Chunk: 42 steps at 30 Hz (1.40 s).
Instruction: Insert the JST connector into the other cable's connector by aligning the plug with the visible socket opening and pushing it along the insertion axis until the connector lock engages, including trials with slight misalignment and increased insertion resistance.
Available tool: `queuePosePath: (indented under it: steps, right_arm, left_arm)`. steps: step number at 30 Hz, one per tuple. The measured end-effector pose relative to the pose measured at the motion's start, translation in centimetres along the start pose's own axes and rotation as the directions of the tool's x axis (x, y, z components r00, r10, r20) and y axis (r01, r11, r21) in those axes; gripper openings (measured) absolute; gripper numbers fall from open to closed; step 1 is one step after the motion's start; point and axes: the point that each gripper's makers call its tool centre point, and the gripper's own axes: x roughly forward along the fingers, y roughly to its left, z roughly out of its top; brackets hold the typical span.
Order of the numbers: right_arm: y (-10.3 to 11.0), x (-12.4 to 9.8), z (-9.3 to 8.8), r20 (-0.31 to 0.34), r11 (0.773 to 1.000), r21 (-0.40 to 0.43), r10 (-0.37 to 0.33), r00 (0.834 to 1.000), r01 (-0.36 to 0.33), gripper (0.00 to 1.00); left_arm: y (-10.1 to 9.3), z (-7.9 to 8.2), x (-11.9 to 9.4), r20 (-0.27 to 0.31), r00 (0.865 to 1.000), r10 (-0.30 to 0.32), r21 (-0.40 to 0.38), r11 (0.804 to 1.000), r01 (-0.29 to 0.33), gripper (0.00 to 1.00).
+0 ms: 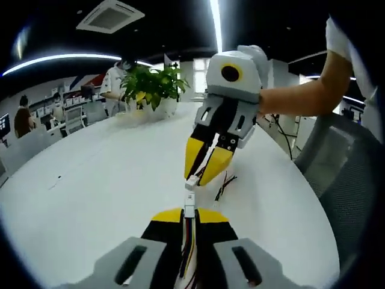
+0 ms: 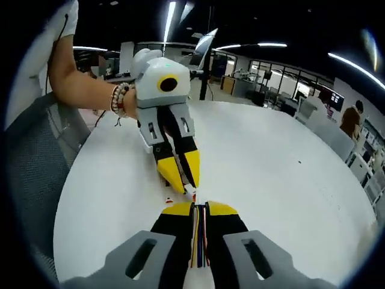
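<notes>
A wide white tabletop [image 1: 102, 180] is stretching out under me. A potted plant [image 1: 153, 90] in a white pot is standing on it at its far edge. Well apart from the plant, some loose dark cable [image 1: 225, 183] is lying on the bare white surface.

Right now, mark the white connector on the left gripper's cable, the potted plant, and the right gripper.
white connector [image 1: 190, 208], left gripper view, on the housing protruding past the fingers.
potted plant [image 1: 153, 84], left gripper view, on the green leaves.
right gripper [image 1: 203, 168], left gripper view, midway between its yellow fingertips.
</notes>
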Motion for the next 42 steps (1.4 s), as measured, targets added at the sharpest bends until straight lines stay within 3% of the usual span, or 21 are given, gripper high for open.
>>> queuePosePath:
  steps: [8, 17, 42]
  right_arm:
    - [0.2, -0.1, 0.0, 0.006, 1.0, 0.014, 0.02, 1.0, -0.021, 0.04]
    - [1.0, 0.4, -1.0, -0.056, 0.998, -0.035, 0.047, 0.997, -0.049, 0.04]
    - [1.8, 1.8, -3.1, -0.158, 0.99, -0.109, 0.067, 0.985, -0.085, 0.04]
  left_arm:
    - [-0.4, 0.2, 0.1, -0.012, 1.0, -0.021, 0.03, 0.999, 0.021, 0.0]
    - [-0.7, 0.1, 0.1, -0.027, 0.999, -0.032, 0.052, 0.998, 0.034, 0.0]
    - [-1.8, -2.3, 0.8, -0.137, 0.989, -0.058, 0.108, 0.991, 0.073, 0.0]
